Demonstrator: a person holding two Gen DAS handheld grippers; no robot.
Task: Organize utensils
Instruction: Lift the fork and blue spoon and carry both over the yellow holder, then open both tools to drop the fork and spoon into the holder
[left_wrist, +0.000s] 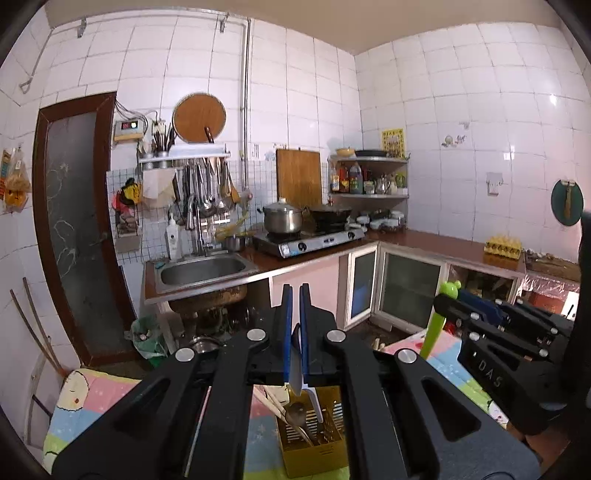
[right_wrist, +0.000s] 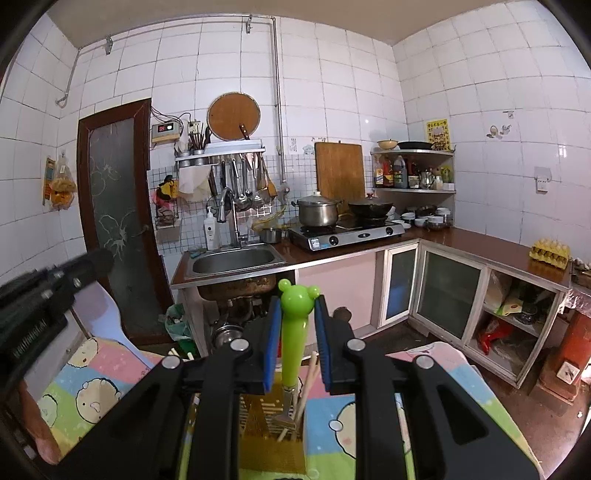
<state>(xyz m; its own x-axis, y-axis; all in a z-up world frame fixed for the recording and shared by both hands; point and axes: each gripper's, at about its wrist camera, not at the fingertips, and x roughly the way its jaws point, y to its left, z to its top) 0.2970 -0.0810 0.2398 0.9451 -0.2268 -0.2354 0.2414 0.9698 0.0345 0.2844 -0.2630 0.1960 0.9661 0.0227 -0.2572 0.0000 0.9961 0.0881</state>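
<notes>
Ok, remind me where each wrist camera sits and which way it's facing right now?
Left wrist: on the left gripper, facing the sink and stove across the kitchen. Its jaws clamp a pale spatula above the caddy, and the right gripper shows at right.
Right wrist: on the right gripper, facing the same wall. Its jaws hold a green tool, and the left gripper and a thumb show at left.
Shared: sink, stove, caddy and both held utensils.
</notes>
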